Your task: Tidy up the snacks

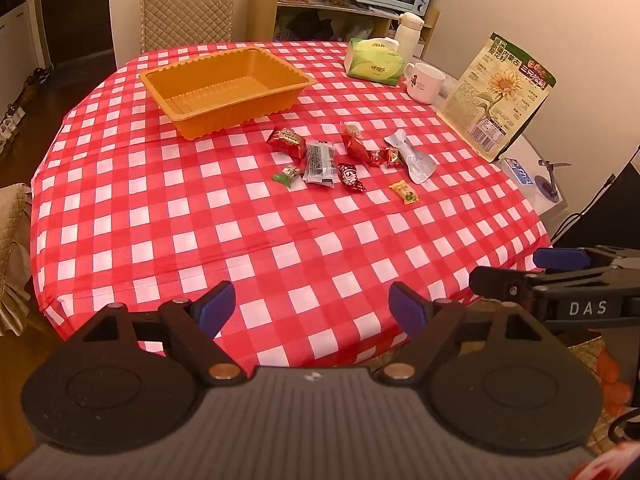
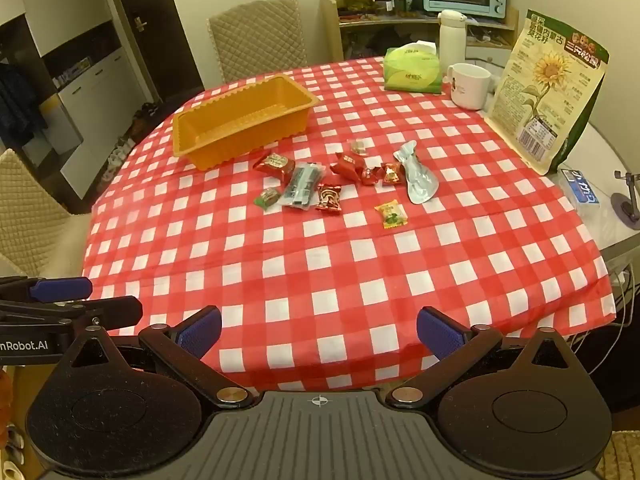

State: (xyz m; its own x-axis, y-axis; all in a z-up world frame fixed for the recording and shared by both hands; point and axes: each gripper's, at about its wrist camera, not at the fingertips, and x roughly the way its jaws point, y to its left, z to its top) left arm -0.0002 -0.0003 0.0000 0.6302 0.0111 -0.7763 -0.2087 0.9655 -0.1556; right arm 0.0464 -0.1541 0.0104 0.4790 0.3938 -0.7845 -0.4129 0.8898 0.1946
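Observation:
An empty orange tray (image 1: 224, 92) (image 2: 240, 120) stands at the back left of the red-checked table (image 1: 200, 220) (image 2: 320, 264). Several small wrapped snacks lie in a loose group in front of it: a red packet (image 1: 286, 142) (image 2: 275, 165), a clear-and-black packet (image 1: 320, 163) (image 2: 302, 186), a green candy (image 1: 287, 175) (image 2: 267, 197), a yellow candy (image 1: 404, 192) (image 2: 391, 213) and a silver pouch (image 1: 412, 158) (image 2: 416, 178). My left gripper (image 1: 312, 306) is open and empty over the near table edge. My right gripper (image 2: 319, 330) is open and empty beside it, at the near edge.
A green tissue pack (image 1: 374, 62) (image 2: 412, 70), a white mug (image 1: 424, 80) (image 2: 468, 86), a white flask (image 1: 408, 32) and a tall sunflower-seed bag (image 1: 500, 96) (image 2: 548, 92) stand at the back right. Padded chairs (image 1: 188, 4) (image 2: 256, 40) flank the table.

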